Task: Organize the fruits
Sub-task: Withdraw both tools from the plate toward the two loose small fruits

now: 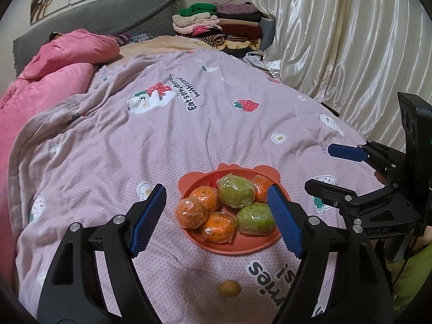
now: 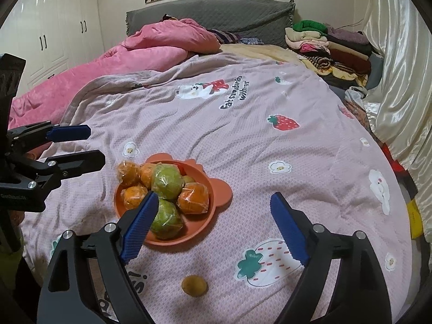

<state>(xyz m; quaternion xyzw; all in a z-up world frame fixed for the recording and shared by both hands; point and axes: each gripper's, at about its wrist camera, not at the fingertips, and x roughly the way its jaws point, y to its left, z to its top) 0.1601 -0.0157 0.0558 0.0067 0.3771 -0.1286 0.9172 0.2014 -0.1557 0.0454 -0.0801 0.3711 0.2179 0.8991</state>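
An orange-red bear-shaped plate rests on the pink strawberry-print bedspread. It holds several plastic-wrapped oranges and two wrapped green fruits. One small yellow-brown fruit lies loose on the cover, nearer me than the plate. My left gripper hovers open over the plate's near side, with nothing between its blue pads. To the plate's right my right gripper is also open and holds nothing.
A bunched pink duvet lies at the far left of the bed. Folded clothes are stacked by the grey headboard. Shiny cream curtains hang along the right side, and white wardrobes stand at the left.
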